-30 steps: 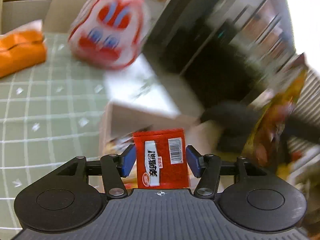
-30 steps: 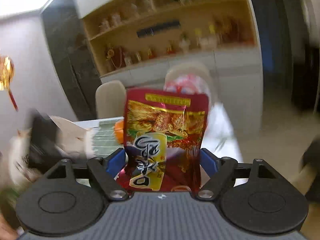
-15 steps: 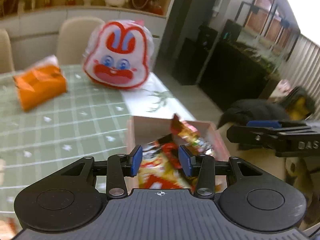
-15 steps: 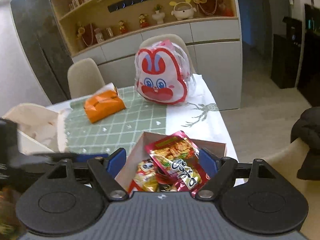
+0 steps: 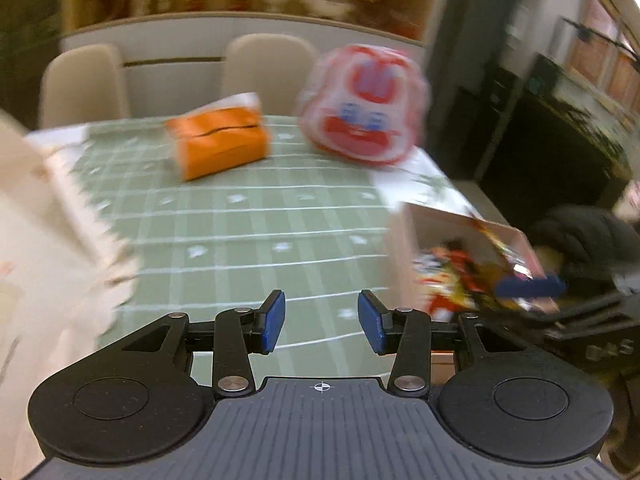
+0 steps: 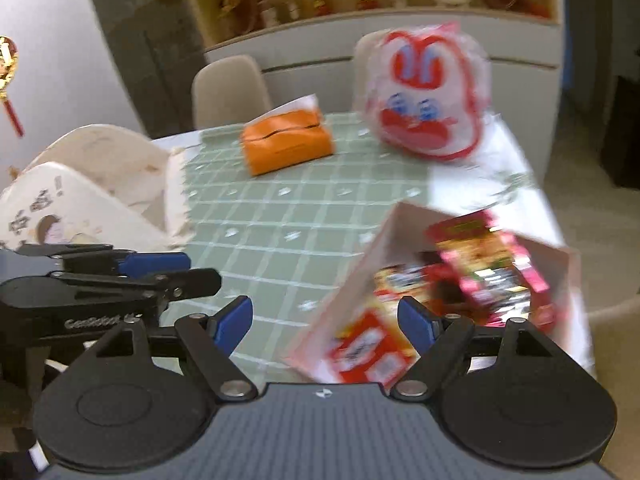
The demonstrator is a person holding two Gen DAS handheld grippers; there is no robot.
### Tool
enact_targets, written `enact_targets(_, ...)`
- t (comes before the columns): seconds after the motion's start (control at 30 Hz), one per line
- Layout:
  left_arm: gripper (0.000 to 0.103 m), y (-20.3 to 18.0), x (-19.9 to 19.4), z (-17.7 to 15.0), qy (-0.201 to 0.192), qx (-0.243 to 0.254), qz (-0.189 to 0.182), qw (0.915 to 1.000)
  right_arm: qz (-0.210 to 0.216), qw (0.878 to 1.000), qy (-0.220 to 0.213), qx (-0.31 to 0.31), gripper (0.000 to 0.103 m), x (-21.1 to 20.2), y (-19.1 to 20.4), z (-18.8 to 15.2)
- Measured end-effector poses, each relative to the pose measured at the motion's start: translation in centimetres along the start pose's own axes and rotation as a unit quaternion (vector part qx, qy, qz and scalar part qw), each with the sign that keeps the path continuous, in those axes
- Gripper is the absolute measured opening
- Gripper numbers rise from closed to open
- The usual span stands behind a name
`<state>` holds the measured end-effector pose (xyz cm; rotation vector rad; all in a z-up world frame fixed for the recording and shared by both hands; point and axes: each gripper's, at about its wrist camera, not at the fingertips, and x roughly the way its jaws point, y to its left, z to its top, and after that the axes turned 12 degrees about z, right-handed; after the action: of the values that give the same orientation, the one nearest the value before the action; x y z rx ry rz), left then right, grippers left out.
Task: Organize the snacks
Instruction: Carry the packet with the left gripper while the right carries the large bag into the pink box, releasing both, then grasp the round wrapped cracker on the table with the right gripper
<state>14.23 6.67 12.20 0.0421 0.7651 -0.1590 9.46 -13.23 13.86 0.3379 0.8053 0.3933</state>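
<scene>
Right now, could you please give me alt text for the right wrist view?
An open, empty right gripper hovers over a box of snack packets on a green checked tablecloth; an orange tissue pack and rabbit-face bag sit behind.

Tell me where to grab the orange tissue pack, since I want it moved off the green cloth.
Judging by its pose, grip the orange tissue pack across its narrow width, coming from above. It lies flat on the green cloth, long faces exposed, nothing touching it. Avoid the loose white tissue sticking from its top.
</scene>
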Motion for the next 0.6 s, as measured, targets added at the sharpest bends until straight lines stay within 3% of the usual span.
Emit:
enact_targets(0.1, 0.048, 5.4, 0.5, -0.8, 0.001, -0.056, 0.051, 0.9971, 0.041, 0.999, 0.024, 0.012, 0.080, 1.9, 1.8, 0.0)
enact_targets(0.23, 0.047, 12.9, 3.0, -1.7, 0.030, -0.135, 0.097, 0.9857, 0.045, 0.997, 0.050, -0.040, 0.080, 5.0, 5.7, -0.6)
enact_targets(0.4, 0.047, 16.0, 5.3, -3.3, 0.063, -0.142, 0.094, 0.9833, 0.060, 0.993, 0.084, -0.058, 0.080, 8.6, 8.5, -2.2)
enact_targets(0.6, 0.047, 17.1, 4.1, -7.2, 0.096, -0.198, 0.033, 0.9749, 0.099, 0.986, 0.108, -0.084, 0.080, 11.9, 10.7, -4.0)
